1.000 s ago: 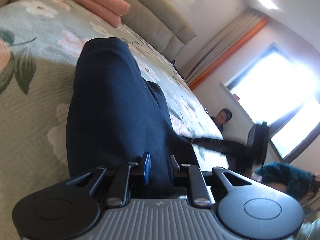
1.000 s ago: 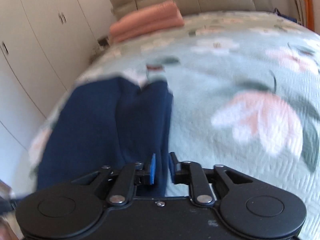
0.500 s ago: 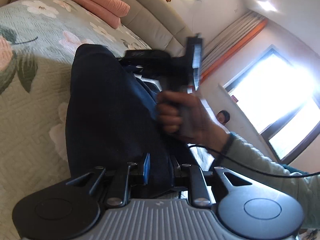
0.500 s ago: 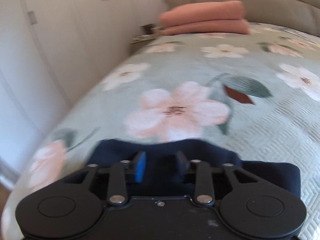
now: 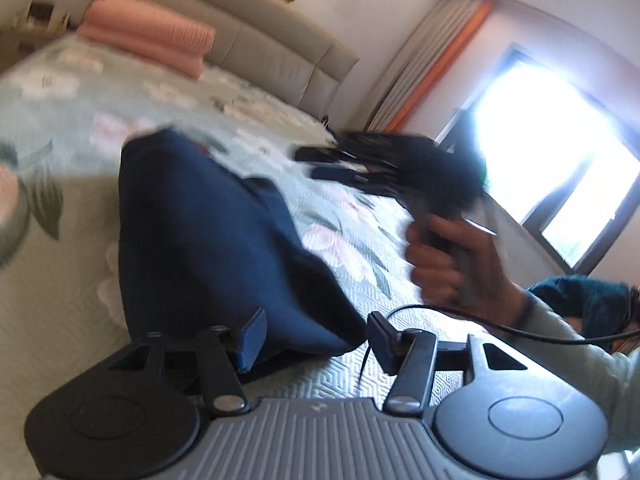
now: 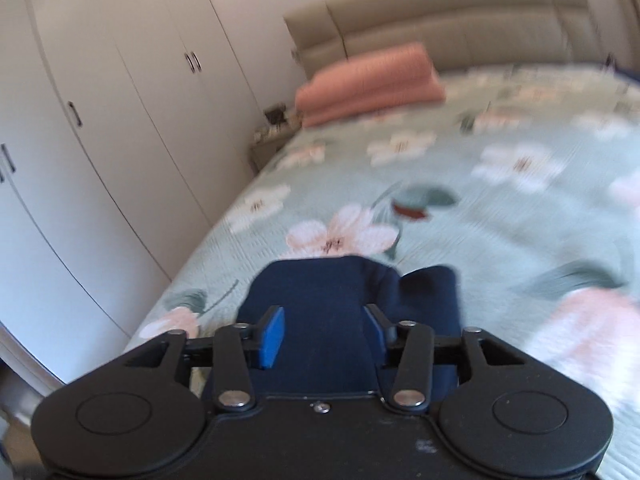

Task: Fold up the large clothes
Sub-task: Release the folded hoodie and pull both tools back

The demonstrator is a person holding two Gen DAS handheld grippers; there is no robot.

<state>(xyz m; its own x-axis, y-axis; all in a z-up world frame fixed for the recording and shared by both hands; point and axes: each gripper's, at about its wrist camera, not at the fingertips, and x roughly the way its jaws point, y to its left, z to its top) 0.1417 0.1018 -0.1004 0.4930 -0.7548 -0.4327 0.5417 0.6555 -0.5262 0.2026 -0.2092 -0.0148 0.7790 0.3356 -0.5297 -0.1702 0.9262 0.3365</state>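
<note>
Currently both the left gripper [image 5: 314, 334] and right gripper [image 6: 324, 330] stand wide, holding nothing; the navy garment [image 5: 208, 240], lower centre, looks soft and limp, best pinched at a folded edge.

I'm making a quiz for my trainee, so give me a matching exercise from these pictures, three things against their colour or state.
Things:
1. left gripper
2. folded garment
3. rolled blanket

Colour or state:
A. pink, by the headboard
B. open, holding nothing
C. navy, lying on the floral bedspread

Pairs: 1-B, 2-C, 3-A
</note>
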